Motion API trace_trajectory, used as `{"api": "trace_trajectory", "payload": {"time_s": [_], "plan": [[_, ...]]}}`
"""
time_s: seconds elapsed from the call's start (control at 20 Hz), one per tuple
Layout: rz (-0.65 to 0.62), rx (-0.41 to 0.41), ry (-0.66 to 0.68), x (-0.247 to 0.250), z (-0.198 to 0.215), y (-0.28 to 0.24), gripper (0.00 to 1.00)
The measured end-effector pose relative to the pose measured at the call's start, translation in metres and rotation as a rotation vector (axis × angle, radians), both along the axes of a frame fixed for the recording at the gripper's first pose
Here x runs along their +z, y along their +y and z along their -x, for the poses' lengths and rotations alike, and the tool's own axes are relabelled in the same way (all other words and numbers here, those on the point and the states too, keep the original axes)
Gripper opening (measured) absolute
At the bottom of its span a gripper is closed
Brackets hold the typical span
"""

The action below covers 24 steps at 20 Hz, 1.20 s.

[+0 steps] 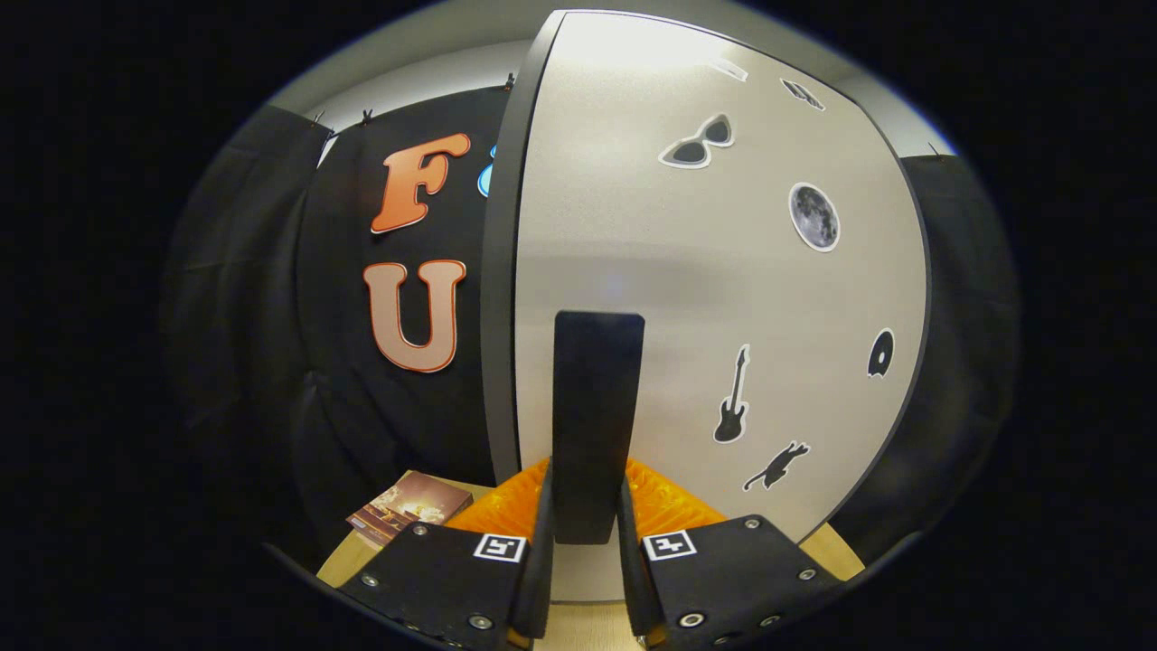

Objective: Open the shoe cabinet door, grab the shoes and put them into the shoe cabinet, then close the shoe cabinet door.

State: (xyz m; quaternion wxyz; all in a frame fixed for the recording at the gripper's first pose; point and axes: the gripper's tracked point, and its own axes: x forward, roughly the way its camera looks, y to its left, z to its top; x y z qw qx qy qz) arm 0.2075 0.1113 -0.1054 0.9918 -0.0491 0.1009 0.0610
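The shoe cabinet door (705, 298) is a pale grey panel with a dark edge, standing close in front of me and carrying several small stickers. A tall black handle (597, 407) stands upright on the door. My gripper (586, 533) is shut on this handle, with one finger pressing on each side of its lower end. The door's dark left edge (502, 298) faces me at a slant, so the door looks slightly swung out from the cabinet. The inside of the cabinet is hidden behind the door.
A brown booklet (411, 506) lies on the light wooden tabletop (343, 561) to the left of my fingers. Black cloth walls close in the booth at the left and right of the cabinet.
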Motion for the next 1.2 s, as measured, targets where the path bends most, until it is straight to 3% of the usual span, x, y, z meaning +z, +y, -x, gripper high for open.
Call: {"api": "trace_trajectory", "payload": {"time_s": [0.55,1.2], "plan": [[-0.021,0.029,-0.043,0.01,0.05,-0.017,0.26],[-0.029,-0.032,-0.048,0.014,0.096,-0.069,0.22]]}}
